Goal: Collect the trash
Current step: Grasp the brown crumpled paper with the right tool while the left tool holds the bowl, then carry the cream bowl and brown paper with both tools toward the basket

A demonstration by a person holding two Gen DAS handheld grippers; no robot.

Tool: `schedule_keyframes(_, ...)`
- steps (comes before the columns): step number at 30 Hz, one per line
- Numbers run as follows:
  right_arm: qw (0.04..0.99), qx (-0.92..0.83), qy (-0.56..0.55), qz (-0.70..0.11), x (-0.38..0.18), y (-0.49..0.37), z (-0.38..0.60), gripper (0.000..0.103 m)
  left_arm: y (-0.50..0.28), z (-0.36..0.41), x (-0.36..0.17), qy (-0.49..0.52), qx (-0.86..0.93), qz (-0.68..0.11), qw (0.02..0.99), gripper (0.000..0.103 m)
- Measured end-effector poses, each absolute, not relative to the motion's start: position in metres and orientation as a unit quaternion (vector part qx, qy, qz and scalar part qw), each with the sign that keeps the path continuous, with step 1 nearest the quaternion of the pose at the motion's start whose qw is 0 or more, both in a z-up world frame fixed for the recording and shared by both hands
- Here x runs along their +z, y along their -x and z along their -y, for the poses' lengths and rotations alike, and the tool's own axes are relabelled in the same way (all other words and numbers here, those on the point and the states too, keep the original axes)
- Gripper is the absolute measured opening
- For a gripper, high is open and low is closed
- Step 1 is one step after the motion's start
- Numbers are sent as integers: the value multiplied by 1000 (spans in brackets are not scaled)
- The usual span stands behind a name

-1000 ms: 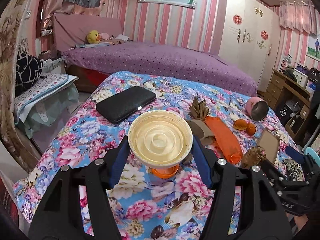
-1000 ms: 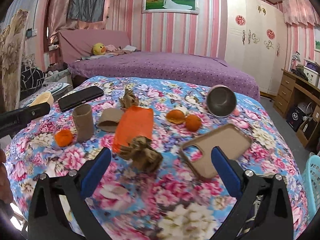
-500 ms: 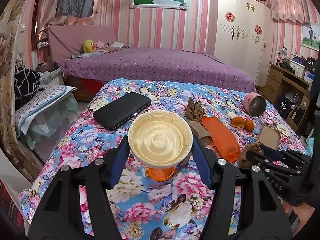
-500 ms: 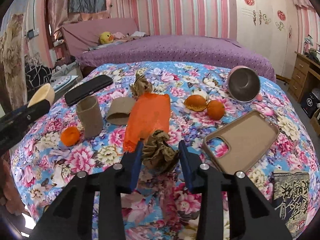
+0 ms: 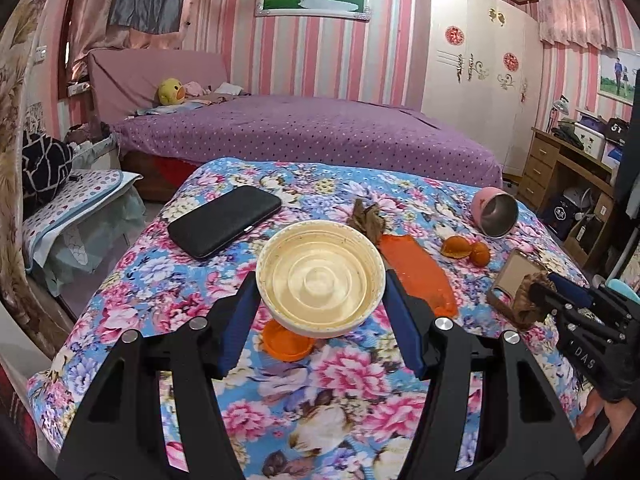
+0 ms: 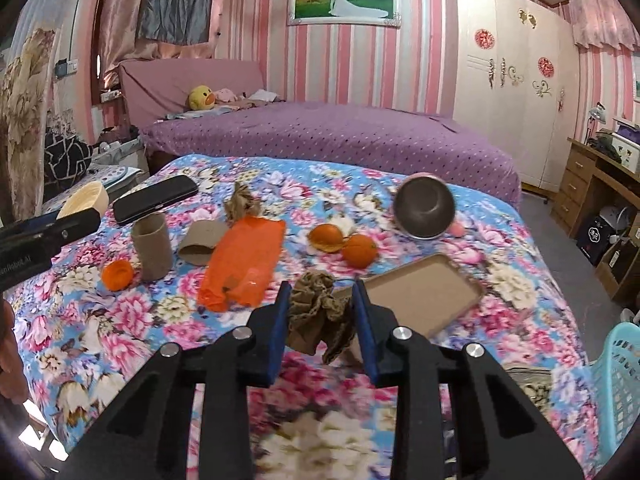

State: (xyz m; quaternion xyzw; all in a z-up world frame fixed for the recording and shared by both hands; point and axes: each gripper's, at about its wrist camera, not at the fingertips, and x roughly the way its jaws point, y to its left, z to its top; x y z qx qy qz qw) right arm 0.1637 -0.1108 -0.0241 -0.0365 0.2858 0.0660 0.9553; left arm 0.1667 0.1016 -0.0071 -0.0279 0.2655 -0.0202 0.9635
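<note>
The flowered cloth (image 6: 132, 312) covers the whole surface in front of me, with the purple bed (image 6: 328, 132) behind it. On the cloth lie an orange plastic bag (image 6: 244, 264), a black phone (image 6: 154, 198), a tan phone case (image 6: 424, 300) and a steel-lined pink cup (image 6: 426, 210) tipped on its side. Smaller things sit between them: 2 cardboard tubes (image 6: 154, 246), 1 upright and 1 lying flat, 2 orange pieces (image 6: 344, 242), an orange lid (image 6: 117, 275) and a crumpled brown scrap (image 6: 240, 202).

My left gripper (image 5: 320, 296) is clamped on a cream round tub (image 5: 320, 276), held up off the cloth; the tub blocks my left view of the tubes and most of the lid.

My right gripper (image 6: 322, 312) has just been closing, and its blue pads now squeeze a brown paper wad (image 6: 318, 316), lifted in front of the phone case.

A blue basket (image 6: 618, 376) is cut off at the right edge. The cloth nearest the right camera is blurred.
</note>
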Motion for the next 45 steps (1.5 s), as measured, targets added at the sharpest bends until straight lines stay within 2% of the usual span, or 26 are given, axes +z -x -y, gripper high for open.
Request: schedule_keyframes(45, 967, -24, -19, -252, -2, -123, 293, 31, -162, 68, -8, -7, -95, -268, 959, 61)
